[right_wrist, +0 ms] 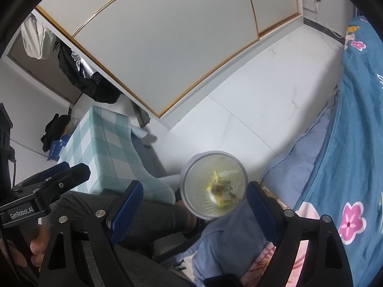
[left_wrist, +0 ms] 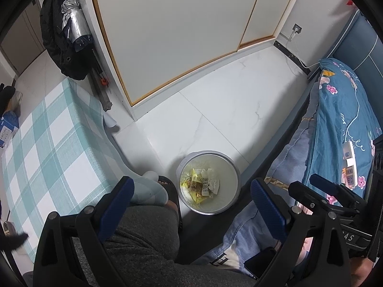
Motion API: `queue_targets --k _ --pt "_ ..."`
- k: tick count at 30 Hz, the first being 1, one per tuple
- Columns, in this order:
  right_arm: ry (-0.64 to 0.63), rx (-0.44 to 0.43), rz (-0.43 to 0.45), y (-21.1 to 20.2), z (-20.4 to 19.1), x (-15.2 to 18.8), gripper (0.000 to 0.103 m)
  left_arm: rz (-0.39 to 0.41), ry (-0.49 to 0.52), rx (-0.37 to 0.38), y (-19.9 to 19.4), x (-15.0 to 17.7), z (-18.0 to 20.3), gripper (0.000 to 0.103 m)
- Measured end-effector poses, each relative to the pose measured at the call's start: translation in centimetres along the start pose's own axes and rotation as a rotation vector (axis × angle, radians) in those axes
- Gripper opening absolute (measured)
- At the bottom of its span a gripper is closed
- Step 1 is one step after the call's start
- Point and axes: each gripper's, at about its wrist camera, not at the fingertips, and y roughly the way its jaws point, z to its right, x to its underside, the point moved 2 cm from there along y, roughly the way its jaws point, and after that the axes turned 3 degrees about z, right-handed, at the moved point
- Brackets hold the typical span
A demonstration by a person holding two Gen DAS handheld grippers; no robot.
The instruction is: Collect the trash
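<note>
The bin [left_wrist: 208, 183] stands on the floor [left_wrist: 227, 100], in the gap between the table [left_wrist: 55, 138] and the bed [left_wrist: 340, 129], close against the bed's edge. Inside it lie yellow wrappers [left_wrist: 195, 184] and crumpled tissue [left_wrist: 213, 179], settled at the bottom. The bin is round, so it offers no long axis to line up on; its mouth faces straight up at both cameras.

My left gripper [left_wrist: 191, 205] hangs above the bin, fingers spread wide and holding nothing. In its view the bin sits between the two fingers and a little ahead of the tips.

My right gripper [right_wrist: 195, 205] is likewise spread and empty. In its view the bin [right_wrist: 213, 184] fills the space between the fingers and lies nearer the right-hand one. I judge the right gripper the nearer of the two, though only slightly.

No loose trash shows on the floor, the table top or the bed in either view. My judgement: the trash in sight is already in the bin, and any further piece lies outside these views.

My leg [left_wrist: 143, 234] and slipper [left_wrist: 171, 191] rest just beside the bin on the table side.
</note>
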Motion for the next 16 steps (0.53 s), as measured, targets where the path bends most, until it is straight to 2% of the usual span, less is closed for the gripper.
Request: queue_targets --k 16 --pt "-0.005 0.000 -0.002 -0.01 -0.20 0.00 0.089 0.021 -0.007 0.001 -0.43 0.06 0.02 0.096"
